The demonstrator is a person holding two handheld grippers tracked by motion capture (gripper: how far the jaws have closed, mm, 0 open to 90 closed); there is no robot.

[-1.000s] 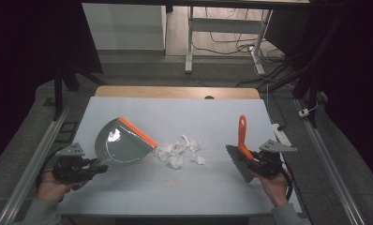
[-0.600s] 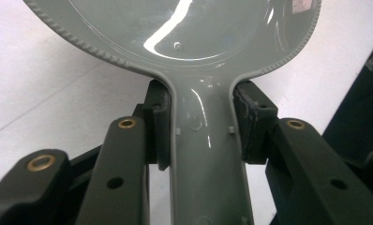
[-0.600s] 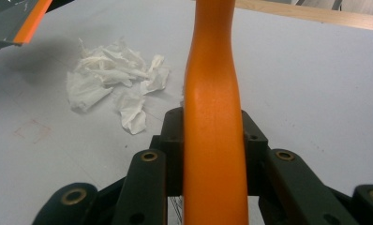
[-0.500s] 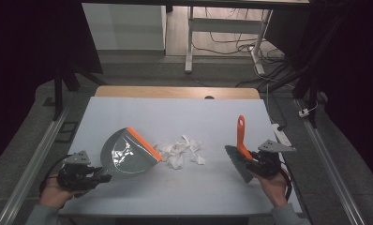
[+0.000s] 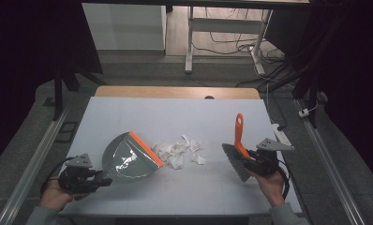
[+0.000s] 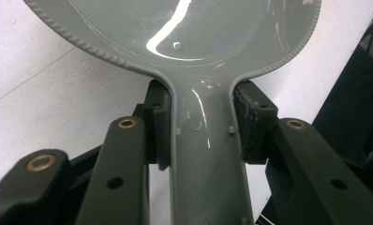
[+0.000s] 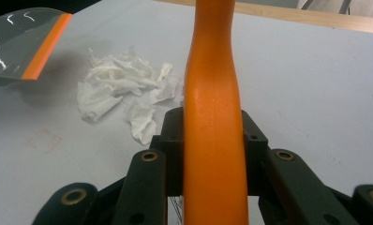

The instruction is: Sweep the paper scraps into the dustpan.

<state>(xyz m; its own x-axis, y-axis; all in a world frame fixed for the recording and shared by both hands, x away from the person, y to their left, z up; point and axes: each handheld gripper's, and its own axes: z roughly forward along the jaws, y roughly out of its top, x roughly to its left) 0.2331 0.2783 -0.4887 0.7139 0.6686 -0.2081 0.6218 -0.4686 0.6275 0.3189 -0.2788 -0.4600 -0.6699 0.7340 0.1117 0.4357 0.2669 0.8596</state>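
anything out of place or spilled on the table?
Yes: a loose heap of crumpled white paper scraps lies mid-table, between the dustpan with its orange lip and the brush. Nothing else looks askew or damaged.

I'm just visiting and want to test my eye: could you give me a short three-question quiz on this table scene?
1. True or false: the dustpan has an orange lip.
2. Which thing does the right tool clamp? A) a sponge B) the brush C) a cup
3. What lies between dustpan and brush?

Key:
1. True.
2. B: its jaws are shut on the orange handle. The left tool is shut on the dustpan's handle.
3. Crumpled white paper scraps on the table.
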